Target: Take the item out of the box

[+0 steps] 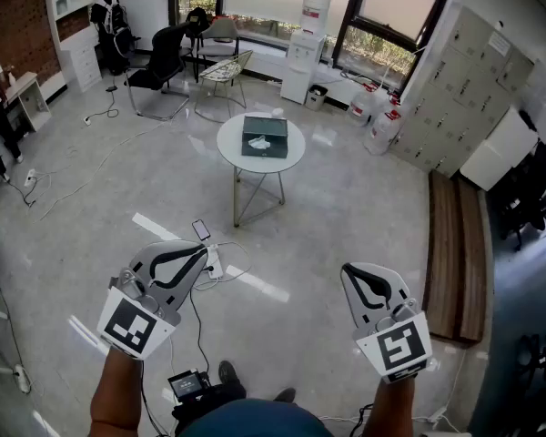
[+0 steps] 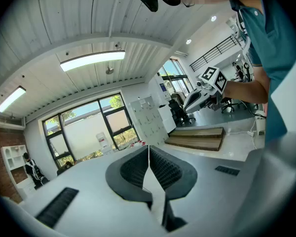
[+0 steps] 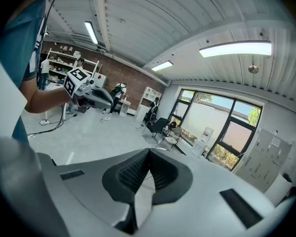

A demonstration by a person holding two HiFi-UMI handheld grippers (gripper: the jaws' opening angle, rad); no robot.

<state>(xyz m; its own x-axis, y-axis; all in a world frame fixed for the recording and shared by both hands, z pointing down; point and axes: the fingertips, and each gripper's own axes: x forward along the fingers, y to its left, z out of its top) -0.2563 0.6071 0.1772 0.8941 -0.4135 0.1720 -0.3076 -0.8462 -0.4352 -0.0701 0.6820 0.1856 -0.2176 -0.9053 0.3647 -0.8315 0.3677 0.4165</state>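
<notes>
Left gripper (image 1: 198, 253) and right gripper (image 1: 349, 273) are hanging shut, empty — arriving closed could be shoving the box (image 1: 265, 137) off the table's (image 1: 229, 156) centre.

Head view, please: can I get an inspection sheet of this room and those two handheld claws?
Surface: round white table, standing mid-room.
Job's things: dark box on the table, white item showing in it; untouched.
Clutter: power strip and small dark device on the floor.
Grippers: left gripper and right gripper both shut, empty, far short of the table.
Cables: loose cables across the floor.
Surroundings: chairs, water dispenser, lockers, wooden bench.
</notes>
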